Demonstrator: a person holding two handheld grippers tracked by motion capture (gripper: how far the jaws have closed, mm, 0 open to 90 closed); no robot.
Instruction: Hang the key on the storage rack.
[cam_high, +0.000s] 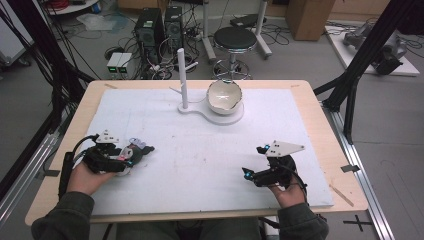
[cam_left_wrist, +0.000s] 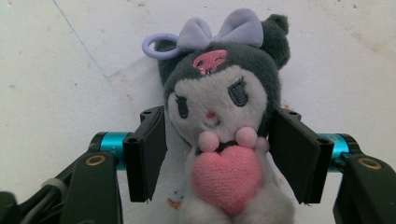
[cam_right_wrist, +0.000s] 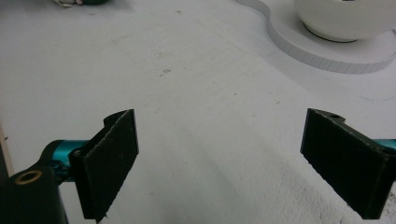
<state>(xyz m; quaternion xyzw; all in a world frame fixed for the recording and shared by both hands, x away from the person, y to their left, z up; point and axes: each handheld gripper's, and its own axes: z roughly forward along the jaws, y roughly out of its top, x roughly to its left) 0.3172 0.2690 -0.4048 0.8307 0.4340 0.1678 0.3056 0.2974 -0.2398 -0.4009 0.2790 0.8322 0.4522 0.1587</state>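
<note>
White, faintly scuffed foam sheeting covers the pale wooden counter (cam_high: 320, 107). Near its left edge lies a soft plush doll (cam_left_wrist: 224, 126) with a fuzzy grey hood, lilac bow, plastic ring and a pink felt heart. The left gripper (cam_left_wrist: 219, 154) straddles it, its flat black pads just at the doll's sides; whether they press is unclear. The right gripper (cam_right_wrist: 219, 158) rests spread near the front right corner. A smooth white bowl (cam_high: 224, 96) sits on a flat base at the far edge.

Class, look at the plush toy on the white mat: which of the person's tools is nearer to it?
Left. The left tool straddles the plush toy, one jaw at each side of its body. The right tool rests far across the white mat, jaws open.
</note>
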